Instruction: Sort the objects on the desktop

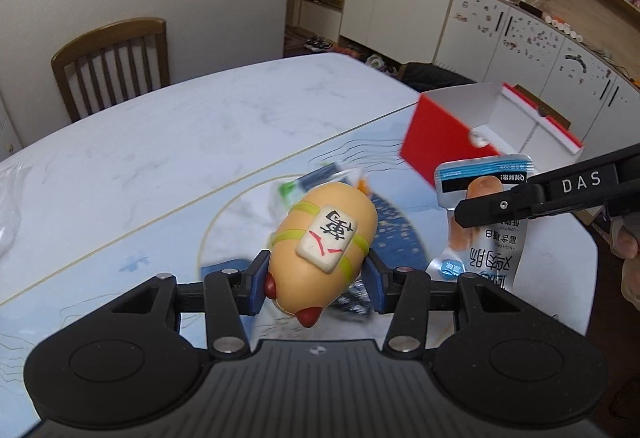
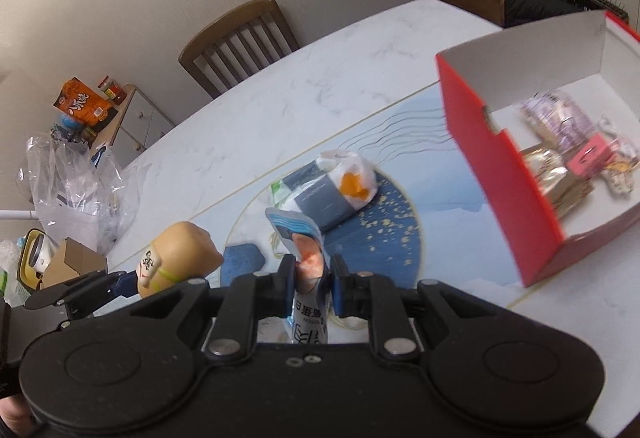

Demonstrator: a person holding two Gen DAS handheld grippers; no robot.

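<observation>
Left claw is clamped partway on a tan mahjong-tile toy, right claw pinched nearly closed on a sausage packet, both left of the red box.

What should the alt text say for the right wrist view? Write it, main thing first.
The right tongs grip a silver snack pouch above a blue placemat. To the left, the left tongs hold a tan toy figure. An open red box with packets sits to the right, and a wrapped packet lies on the mat.
</observation>
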